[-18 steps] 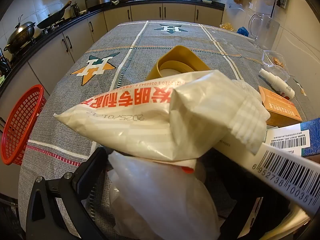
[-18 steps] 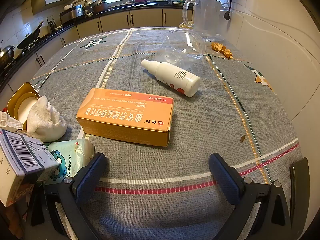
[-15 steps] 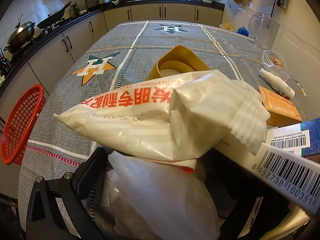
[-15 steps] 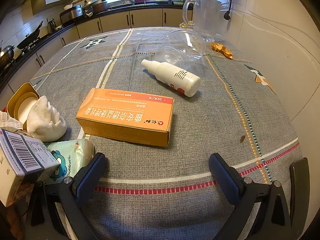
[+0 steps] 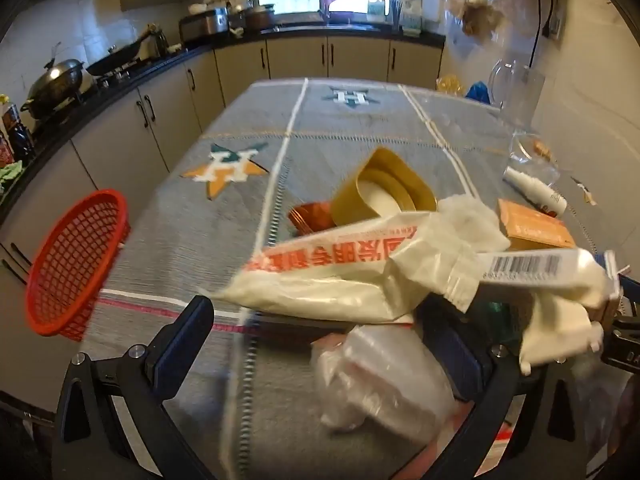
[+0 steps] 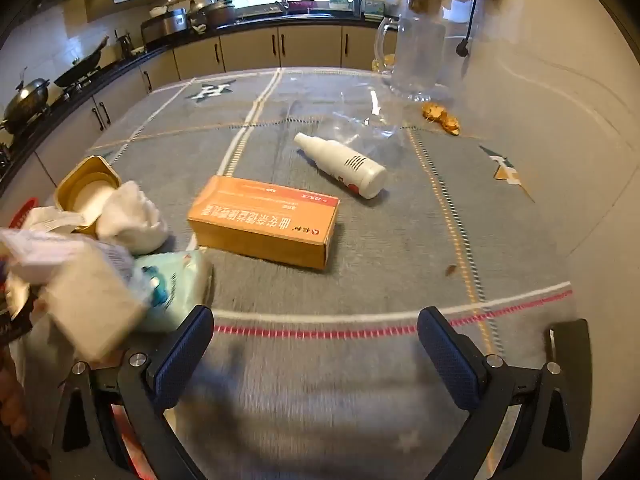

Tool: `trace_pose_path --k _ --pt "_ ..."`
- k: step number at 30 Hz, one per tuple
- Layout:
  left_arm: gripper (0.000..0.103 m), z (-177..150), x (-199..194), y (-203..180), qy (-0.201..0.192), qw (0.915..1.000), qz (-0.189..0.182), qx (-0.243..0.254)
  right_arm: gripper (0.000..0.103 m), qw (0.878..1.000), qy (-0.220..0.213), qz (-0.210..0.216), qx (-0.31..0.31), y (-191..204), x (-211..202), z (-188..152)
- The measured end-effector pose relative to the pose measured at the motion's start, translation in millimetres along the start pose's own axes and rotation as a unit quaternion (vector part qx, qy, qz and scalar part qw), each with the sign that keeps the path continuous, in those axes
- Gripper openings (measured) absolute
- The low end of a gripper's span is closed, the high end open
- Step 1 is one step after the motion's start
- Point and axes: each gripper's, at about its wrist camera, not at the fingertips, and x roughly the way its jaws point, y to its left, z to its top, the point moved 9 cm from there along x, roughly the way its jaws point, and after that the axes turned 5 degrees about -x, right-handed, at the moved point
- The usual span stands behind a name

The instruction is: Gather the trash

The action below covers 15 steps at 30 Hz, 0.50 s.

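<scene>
A: Which step is in hand?

B: Picking a first item. Both the left gripper (image 5: 320, 364) and right gripper (image 6: 316, 364) stand wide open, empty.

A: Where is the trash?

B: A white printed plastic wrapper (image 5: 340, 276) lies just ahead of the left jaws; an orange cardboard box (image 6: 264, 220) lies on the desk (image 6: 400, 248) beyond the right jaws. Next: advance, then close.

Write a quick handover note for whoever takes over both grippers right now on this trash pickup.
Left gripper: open, holding nothing, fingers either side of a clear plastic bag.
Right gripper: open, empty, over bare tablecloth.
Trash on the table: white wrapper with red print, barcoded box, gold tub, crumpled tissue, tissue pack, orange box, white spray bottle.
Red basket: at the table's left edge.
Done: nothing seen collected.
Left: everything.
</scene>
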Motion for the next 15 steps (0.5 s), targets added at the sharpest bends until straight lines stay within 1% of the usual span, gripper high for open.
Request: trace_pose_path --k 8,13,15 --pt "0.103 -7.4 -37.3 5.2 -0.037 0.9992 -0.009 0.009 0.103 0.999 -0.037 -0.015 -0.027 12.7 -49.3 -18.7" --pt "0.103 -17.0 -64.3 10.4 -0.063 0.9979 -0.015 0.005 0.103 0.996 -0.076 -0.024 -0.034 21.1 -87.0 -29.7" --pt "0.103 -22.6 -75.3 10.4 -0.074 0.9971 -0.016 0.007 0.103 0.995 -0.097 -0.017 -0.023 20.5 -98.1 -34.1"
